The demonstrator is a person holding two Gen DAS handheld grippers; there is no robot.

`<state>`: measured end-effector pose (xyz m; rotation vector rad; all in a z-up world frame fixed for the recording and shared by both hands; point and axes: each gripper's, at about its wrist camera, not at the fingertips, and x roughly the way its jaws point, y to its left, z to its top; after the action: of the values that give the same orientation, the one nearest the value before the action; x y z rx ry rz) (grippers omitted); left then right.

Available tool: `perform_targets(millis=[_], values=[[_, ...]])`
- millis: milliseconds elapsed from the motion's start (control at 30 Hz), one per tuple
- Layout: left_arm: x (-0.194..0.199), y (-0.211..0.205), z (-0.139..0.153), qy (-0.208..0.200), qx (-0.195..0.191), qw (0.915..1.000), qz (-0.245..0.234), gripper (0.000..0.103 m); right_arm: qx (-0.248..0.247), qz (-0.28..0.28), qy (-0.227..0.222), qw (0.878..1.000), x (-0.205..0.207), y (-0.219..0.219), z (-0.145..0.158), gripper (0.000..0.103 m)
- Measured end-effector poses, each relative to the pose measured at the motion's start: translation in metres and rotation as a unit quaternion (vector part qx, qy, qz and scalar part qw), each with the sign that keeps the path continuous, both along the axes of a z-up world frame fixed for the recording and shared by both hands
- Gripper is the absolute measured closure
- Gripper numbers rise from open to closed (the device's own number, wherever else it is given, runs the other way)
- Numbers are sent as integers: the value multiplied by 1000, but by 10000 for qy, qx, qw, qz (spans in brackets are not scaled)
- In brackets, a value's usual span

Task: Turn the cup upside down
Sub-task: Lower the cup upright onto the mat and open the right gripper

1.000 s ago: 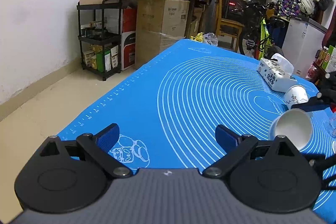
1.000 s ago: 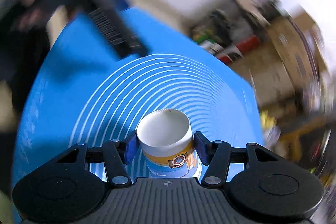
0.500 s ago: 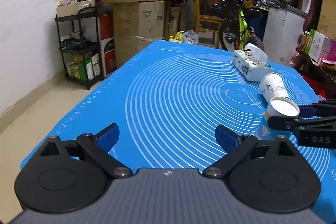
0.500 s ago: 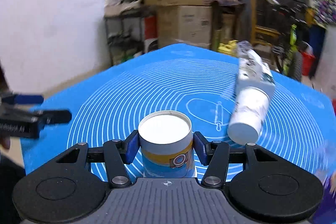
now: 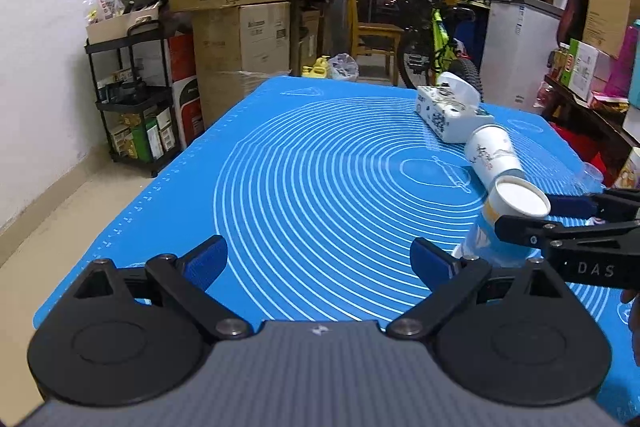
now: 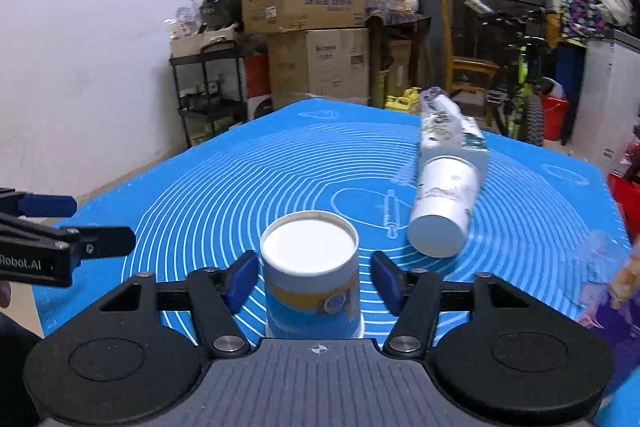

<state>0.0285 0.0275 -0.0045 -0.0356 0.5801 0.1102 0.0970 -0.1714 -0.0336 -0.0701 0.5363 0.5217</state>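
A paper cup with a blue and yellow print stands upside down on the blue mat, its white base up. My right gripper is open, with a small gap between each blue pad and the cup's sides. The cup also shows in the left wrist view, between the right gripper's fingers. My left gripper is open and empty over the mat's near left part.
A second white paper cup lies on its side on the mat, against a white tissue pack. Clear plastic wrap lies at the right edge. Boxes, a shelf and a bicycle stand beyond the table.
My right gripper swung the cup round, set it base up on the mat and opened its jaws off it. The left gripper's view has shifted slightly.
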Motion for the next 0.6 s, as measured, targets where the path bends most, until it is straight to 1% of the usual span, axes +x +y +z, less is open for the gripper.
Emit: perform_targets(millis=[33,100,133,200,333,500,600], values=[[-1,-2,1,-13,17,10000,-33,6,14,-88,-7,10000,-4,-2,2,23],[-5,-6,3,-74,63,9999,-89,6,5,-413,3,9991,-13,-5,6,10],[-7,-8,4,-107,77,9999,-98,6,11,-550,-4,9985,-18,-7,6,9],[-12,-12,6,-176,111,9997,-105,6,67,-793,-6,9968,-32,-12,9,8],[-20,-19,7,-193,121,9995,-203,6,231,-977,183,9948,-53,-21,10,7],[-27,-29,2,-114,174,9992,-333,6,295,-1254,311,9912,-76,-31,11,5],[-30,-32,1,-63,192,9990,-400,6,262,-1334,277,9903,-87,-32,11,5]])
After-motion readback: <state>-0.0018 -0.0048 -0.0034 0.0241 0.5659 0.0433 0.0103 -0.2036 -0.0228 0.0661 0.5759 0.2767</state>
